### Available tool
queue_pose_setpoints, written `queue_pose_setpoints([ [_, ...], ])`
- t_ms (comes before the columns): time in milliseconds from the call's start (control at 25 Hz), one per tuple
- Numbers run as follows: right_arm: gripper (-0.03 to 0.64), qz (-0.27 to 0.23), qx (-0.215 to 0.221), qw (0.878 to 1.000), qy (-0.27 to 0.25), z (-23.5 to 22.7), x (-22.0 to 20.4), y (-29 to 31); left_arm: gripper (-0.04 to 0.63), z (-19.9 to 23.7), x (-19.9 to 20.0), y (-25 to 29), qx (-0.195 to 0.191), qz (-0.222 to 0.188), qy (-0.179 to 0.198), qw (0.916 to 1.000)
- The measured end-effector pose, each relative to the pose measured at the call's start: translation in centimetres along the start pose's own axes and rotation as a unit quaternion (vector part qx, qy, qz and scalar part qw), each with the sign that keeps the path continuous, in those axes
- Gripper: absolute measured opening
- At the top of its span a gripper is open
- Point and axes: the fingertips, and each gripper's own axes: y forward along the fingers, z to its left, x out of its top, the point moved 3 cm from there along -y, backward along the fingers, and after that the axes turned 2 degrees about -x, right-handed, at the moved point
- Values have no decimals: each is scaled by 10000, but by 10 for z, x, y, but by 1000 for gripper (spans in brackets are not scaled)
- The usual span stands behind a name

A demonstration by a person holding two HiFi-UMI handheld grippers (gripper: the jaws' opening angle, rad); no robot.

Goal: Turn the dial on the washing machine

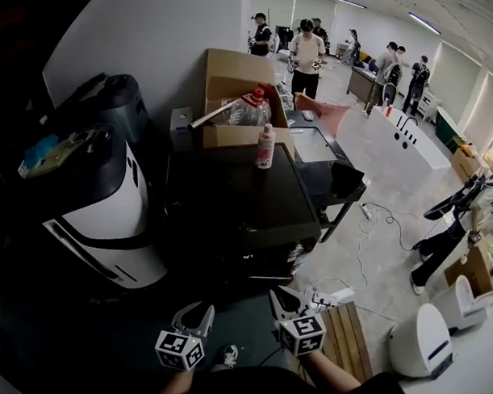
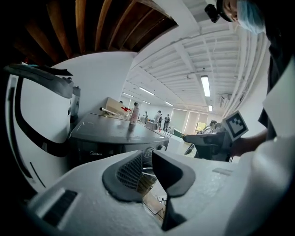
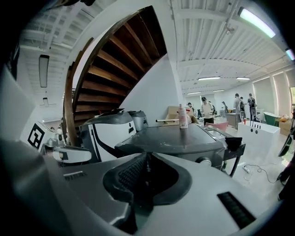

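Observation:
The dark grey washing machine (image 1: 239,204) stands in front of me, its flat lid facing up; in the right gripper view its round dial (image 3: 203,161) shows on the front panel at the right. The left gripper view shows the same machine (image 2: 110,133) from low down. Both grippers hang below the machine's front, apart from it. My left gripper (image 1: 194,313) (image 2: 146,159) has a narrow gap between its jaws with nothing in it. My right gripper (image 1: 286,300) (image 3: 147,161) has its jaws together, empty.
A pink-white bottle (image 1: 265,147) stands at the lid's far edge, with an open cardboard box (image 1: 235,96) of clutter behind it. A white-and-black appliance (image 1: 94,214) stands close on the left. A wooden pallet (image 1: 344,334) and cables (image 1: 377,228) lie on the floor at the right. Several people stand far back.

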Motion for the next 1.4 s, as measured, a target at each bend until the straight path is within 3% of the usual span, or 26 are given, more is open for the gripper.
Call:
queue_pose_setpoints([
  [280, 0, -41, 561, 9983, -134, -6, -5, -53, 15, -60, -24, -24, 469, -139, -34, 9988],
  [680, 0, 99, 1117, 9934, -221, -8, -35, -114, 12, -119, -62, -68, 1048, -271, -205, 9939],
  [1400, -2, 407, 1320, 9901, -253, -6, -78, -153, 12, -166, -97, -101, 1367, -242, -190, 9901],
])
